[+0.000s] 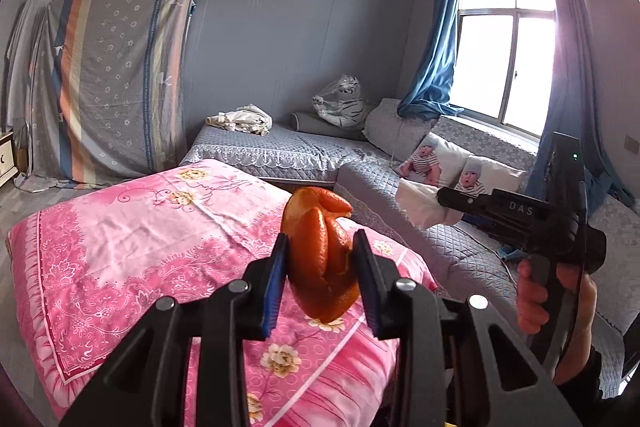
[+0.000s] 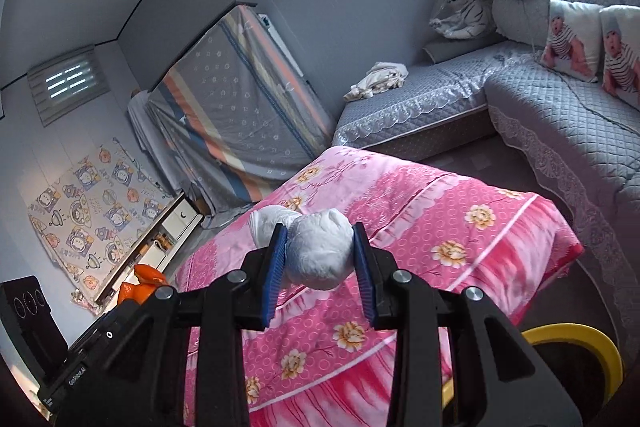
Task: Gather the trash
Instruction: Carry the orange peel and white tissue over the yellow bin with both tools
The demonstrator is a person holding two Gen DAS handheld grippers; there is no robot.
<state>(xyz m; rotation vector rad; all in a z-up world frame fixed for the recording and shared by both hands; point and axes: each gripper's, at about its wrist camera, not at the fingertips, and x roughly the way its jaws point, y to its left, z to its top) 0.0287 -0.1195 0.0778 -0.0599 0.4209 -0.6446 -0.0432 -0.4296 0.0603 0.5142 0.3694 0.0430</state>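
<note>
My left gripper (image 1: 322, 269) is shut on a piece of orange peel (image 1: 320, 255), held in the air above the pink flowered bedspread (image 1: 120, 247). My right gripper (image 2: 320, 259) is shut on a crumpled white tissue ball (image 2: 316, 247), also above the pink bedspread (image 2: 460, 227). In the left wrist view the right gripper (image 1: 424, 205) shows at the right, a hand on its handle, with the white tissue (image 1: 420, 203) at its tip. In the right wrist view the orange peel (image 2: 142, 285) shows at the lower left, over the left gripper's body.
A grey quilted corner sofa (image 1: 360, 163) runs behind the bed, with baby-print pillows (image 1: 444, 163), a bundled cloth (image 1: 240, 119) and a plush tiger (image 1: 344, 103). A cloth-covered cabinet (image 1: 116, 87) stands at left. A yellow rim (image 2: 576, 343) sits low right beside the bed.
</note>
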